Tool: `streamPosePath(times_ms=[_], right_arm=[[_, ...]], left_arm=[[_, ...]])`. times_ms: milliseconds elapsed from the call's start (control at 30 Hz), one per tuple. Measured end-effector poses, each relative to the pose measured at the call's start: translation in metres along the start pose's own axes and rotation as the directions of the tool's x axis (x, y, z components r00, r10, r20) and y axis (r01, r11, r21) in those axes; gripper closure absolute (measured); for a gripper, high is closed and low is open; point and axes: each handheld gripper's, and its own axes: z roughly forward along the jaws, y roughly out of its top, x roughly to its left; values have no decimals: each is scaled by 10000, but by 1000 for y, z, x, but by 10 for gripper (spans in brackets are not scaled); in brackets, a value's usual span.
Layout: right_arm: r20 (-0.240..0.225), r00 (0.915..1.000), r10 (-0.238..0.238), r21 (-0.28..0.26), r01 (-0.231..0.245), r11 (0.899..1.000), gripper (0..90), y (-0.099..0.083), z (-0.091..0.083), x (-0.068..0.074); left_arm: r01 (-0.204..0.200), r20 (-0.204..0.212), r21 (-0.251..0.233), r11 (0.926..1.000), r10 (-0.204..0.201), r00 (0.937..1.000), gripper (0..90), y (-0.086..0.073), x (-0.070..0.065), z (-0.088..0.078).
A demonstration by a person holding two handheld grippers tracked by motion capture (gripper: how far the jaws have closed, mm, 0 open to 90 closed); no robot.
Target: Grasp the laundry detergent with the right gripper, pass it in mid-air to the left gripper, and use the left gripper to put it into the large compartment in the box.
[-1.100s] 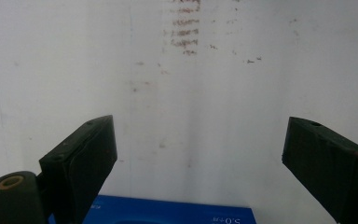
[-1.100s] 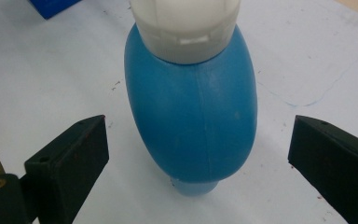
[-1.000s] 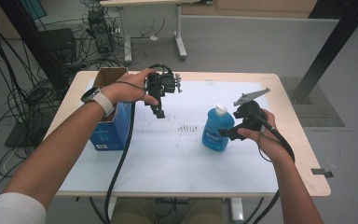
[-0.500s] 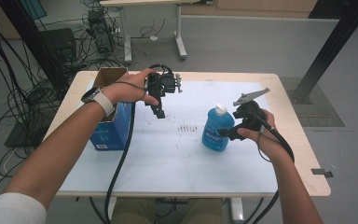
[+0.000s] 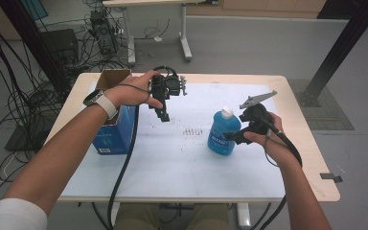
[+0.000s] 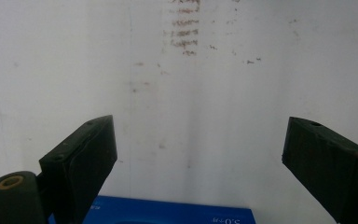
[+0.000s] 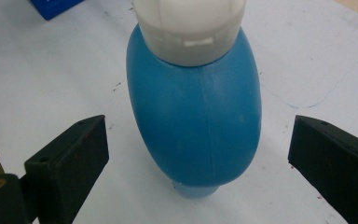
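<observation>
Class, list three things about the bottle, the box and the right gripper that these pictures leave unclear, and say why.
1. Blue bottle label: too small and blurred in the high view.
2. Open blue box: its inside is hidden by its own walls and the left forearm in the high view.
3. Right gripper: its jaws merge with the bottle in the high view, so contact is unclear there.

A wooden table point(image 5: 311, 158) is covered by a white sheet point(image 5: 182, 163), marked with small dark specks near its middle. A blue bottle point(image 5: 222, 132) stands upright on the sheet, and a blue box point(image 5: 112, 132) rests at its left edge.
</observation>
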Motion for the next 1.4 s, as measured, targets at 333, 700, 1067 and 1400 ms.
streamPosePath(times_ms=[333,700,1067,1400], right_arm=[[-12,10000,43,-10,-43,10000,49,-1,1,0],[-13,10000,39,-3,-39,10000,49,-1,1,-1],[-20,10000,58,1,-58,10000,48,-1,1,-1],[-8,10000,51,-43,-51,10000,48,-2,1,-1]], left_arm=[[-11,24,15,10000,11,10000,103,0,0,1],[8,36,-21,10000,-8,10000,104,-1,0,1],[16,38,5,10000,-16,10000,104,-1,1,2],[5,33,-38,10000,-5,10000,103,0,0,2]])
